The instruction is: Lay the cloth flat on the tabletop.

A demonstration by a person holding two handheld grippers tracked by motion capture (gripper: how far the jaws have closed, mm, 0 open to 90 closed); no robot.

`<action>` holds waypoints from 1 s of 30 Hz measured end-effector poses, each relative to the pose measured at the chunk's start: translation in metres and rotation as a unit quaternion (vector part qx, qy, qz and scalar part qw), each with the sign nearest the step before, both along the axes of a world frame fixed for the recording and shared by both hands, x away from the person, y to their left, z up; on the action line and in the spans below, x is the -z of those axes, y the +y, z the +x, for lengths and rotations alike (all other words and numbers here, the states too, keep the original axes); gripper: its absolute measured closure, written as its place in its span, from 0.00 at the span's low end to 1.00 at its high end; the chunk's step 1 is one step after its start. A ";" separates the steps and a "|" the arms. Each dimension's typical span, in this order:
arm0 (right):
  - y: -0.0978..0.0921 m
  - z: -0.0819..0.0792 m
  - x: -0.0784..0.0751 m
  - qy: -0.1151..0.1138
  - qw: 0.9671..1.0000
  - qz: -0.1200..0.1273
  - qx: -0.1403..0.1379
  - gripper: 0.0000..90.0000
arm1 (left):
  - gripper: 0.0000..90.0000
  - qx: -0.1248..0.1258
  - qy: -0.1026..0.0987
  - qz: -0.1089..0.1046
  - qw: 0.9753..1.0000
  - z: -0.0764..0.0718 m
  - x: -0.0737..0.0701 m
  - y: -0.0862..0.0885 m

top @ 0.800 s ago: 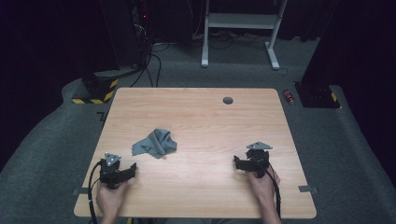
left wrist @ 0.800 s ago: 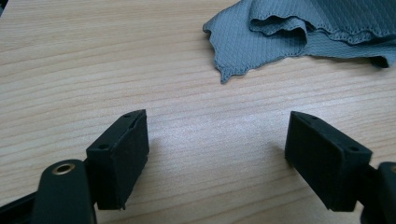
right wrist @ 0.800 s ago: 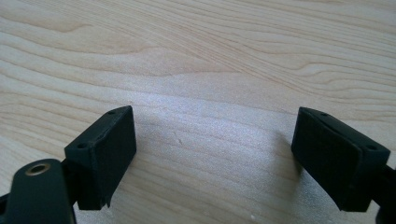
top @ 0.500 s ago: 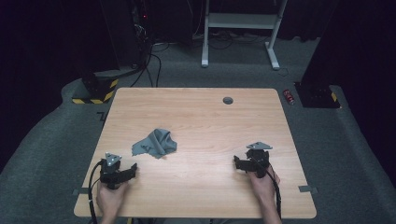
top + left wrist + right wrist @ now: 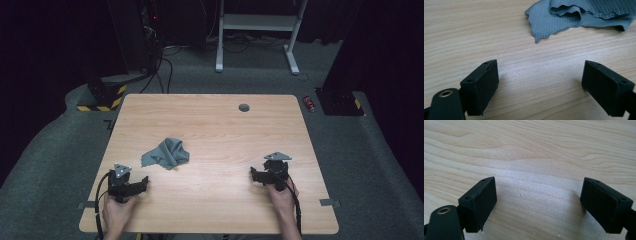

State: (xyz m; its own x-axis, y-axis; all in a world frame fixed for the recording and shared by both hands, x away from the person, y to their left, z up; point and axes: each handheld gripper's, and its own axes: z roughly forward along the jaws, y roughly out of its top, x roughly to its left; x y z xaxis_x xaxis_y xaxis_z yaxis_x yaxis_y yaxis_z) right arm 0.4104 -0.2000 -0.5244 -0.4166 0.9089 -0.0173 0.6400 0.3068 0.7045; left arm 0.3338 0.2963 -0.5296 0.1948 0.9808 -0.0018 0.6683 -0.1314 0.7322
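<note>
The cloth (image 5: 166, 154) lies crumpled on the surface (image 5: 215, 125), left of centre, just ahead of our left tool (image 5: 142, 184). Nothing has shifted in the last moment: cloth and both hands sit where they were, so we judge the work not yet begun. Left tool's jaws are spread wide, empty, low over bare wood, the cloth's frayed corner (image 5: 537, 38) near ahead. Right tool (image 5: 254, 175) is spread too, well apart from the cloth. The cloth's far side is cut off in the left gripper view, and its folds hide whatever lies beneath.
</note>
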 end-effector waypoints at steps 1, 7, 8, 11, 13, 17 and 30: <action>0.000 0.000 0.000 0.000 1.000 0.000 0.000 0.15 | 0.16 0.000 0.000 0.000 1.000 0.000 0.000 0.000; 0.000 0.000 0.000 0.000 1.000 0.000 0.000 0.15 | 0.13 -0.010 0.004 0.001 1.000 0.002 0.000 -0.003; 0.000 0.000 0.000 0.000 1.000 0.000 0.000 0.15 | 0.13 -0.008 0.005 0.002 1.000 0.001 0.000 -0.003; 0.000 -0.001 0.000 0.001 1.000 0.001 0.001 0.15 | 0.13 -0.009 0.003 0.003 1.000 0.001 0.000 -0.003; 0.000 -0.002 0.000 0.001 1.000 0.000 0.002 0.15 | 0.14 -0.009 0.003 0.004 1.000 0.000 0.000 -0.003; 0.000 -0.002 0.000 0.000 1.000 0.001 0.002 0.15 | 0.15 -0.011 0.006 0.007 1.000 0.000 -0.001 -0.004; 0.000 -0.002 0.000 -0.001 1.000 -0.001 0.000 0.15 | 0.16 -0.004 -0.010 -0.009 1.000 -0.004 -0.008 -0.004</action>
